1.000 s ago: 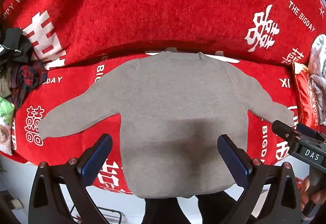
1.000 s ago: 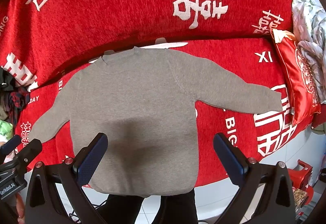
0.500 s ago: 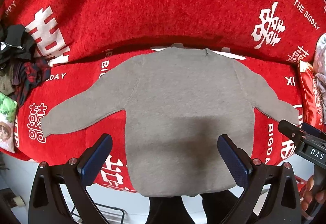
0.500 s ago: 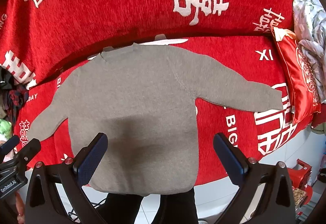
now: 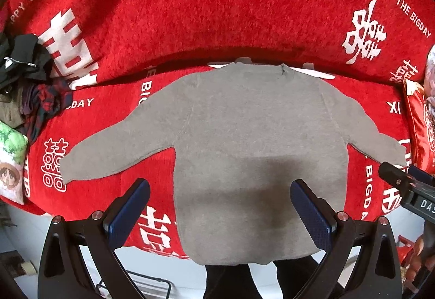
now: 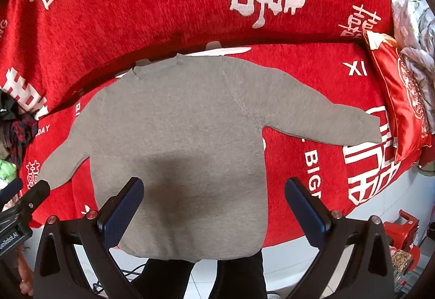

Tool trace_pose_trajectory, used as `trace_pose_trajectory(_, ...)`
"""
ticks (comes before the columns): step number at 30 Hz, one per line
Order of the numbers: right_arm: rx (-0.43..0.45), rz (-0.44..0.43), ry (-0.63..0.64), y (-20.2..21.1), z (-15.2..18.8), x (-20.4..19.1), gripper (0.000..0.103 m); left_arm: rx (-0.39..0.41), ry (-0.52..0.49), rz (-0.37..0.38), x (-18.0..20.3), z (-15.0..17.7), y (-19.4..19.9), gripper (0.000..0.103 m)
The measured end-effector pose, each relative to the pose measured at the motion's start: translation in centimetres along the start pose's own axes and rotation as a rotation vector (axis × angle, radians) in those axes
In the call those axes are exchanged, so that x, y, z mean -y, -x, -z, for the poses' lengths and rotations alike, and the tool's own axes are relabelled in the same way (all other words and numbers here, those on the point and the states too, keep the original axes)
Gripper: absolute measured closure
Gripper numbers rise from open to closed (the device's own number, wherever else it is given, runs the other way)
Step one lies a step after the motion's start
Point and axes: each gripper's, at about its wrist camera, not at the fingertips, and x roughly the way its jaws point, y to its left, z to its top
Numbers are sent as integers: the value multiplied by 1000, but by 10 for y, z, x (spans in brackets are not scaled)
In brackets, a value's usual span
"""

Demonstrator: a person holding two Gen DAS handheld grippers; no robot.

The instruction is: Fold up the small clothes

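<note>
Two grippers hang above the near edge of the sofa, side by side, and neither has hold of anything. The left gripper (image 5: 219,206) has its blue-padded fingers (image 5: 127,213) spread wide, with nothing but air between them; the right gripper (image 6: 214,202) is spread just as wide and is likewise empty. In the left wrist view the right gripper's black tip pokes in from the right edge, near the cuff of the sweater's right sleeve but apart from it; in the right wrist view the left one's tip sits close to the left cuff, and whether it touches the cloth I cannot tell.

The grey sweater (image 5: 255,136) lies flat on the seat, neck toward the far backrest, both sleeves stretched out and angled toward the near corners. Its hem hangs a little over the near edge of the seat, and a soft shadow darkens the lower middle of the body. No part of it is folded.

Under it is a red cover (image 5: 217,8) with white characters and lettering, running over both seat and backrest. At the far left a heap of dark clothes (image 5: 24,81) is piled, with a printed cushion (image 5: 11,160) just near of it. At the right end a red satin pillow (image 6: 402,108) stands beside a pale patterned bundle (image 6: 413,13). The person's dark trouser legs (image 6: 239,277) show below the hem.
</note>
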Motion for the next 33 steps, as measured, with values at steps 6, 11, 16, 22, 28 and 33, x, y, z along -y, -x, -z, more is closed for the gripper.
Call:
trace_pose_trajectory(6,24,-14,11,6,0,-1,0,-3,0,-23,-2,6,-2,0)
trace_pose_trajectory(11,23,-25,11,6,2,-1,0,-7,22,-12,-6,9,-3,0)
trace_pose_trajectory(16,18,-19,7,7,5,1,0,1,21,-17,-8,10,-3,0)
trace_pose_trajectory(22,15,-12,-3,9,7,3,0,7,31,-8,-12,10,-3,0)
trace_pose_trajectory(28,15,-17,3,9,7,0,0,4,32,-9,-12,10,-4,0)
trace_pose_trajectory(33,19,-17,6,9,5,-4,0,3,40,-5,-17,11,-6,0)
